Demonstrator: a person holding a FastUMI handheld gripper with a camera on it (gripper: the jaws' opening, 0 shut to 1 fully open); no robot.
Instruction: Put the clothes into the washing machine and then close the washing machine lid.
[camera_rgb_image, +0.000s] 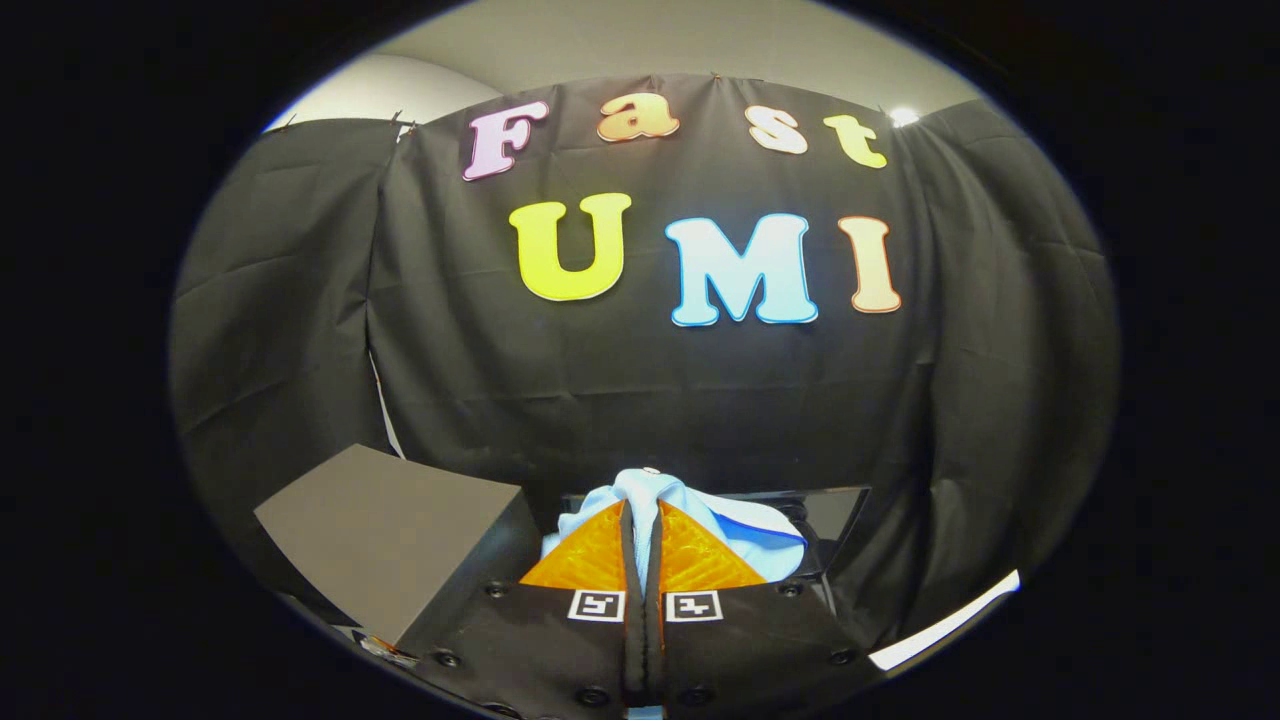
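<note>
My gripper (641, 508) is shut on a light blue garment (745, 528), which bunches up around and over the fingertips and hangs to their right. The cloth is pinched in the narrow slit between the two fingers (590, 555). Just beyond the garment lies a dark glossy panel (832, 515), apparently the washing machine's lid or top; the drum opening is hidden behind the fingers and the cloth.
A dark grey box (385, 535) stands left of the fingers, close by. The black cloth booth wall (650, 400) rises right behind the machine. A pale strip of floor or edge (945, 625) shows low on the right.
</note>
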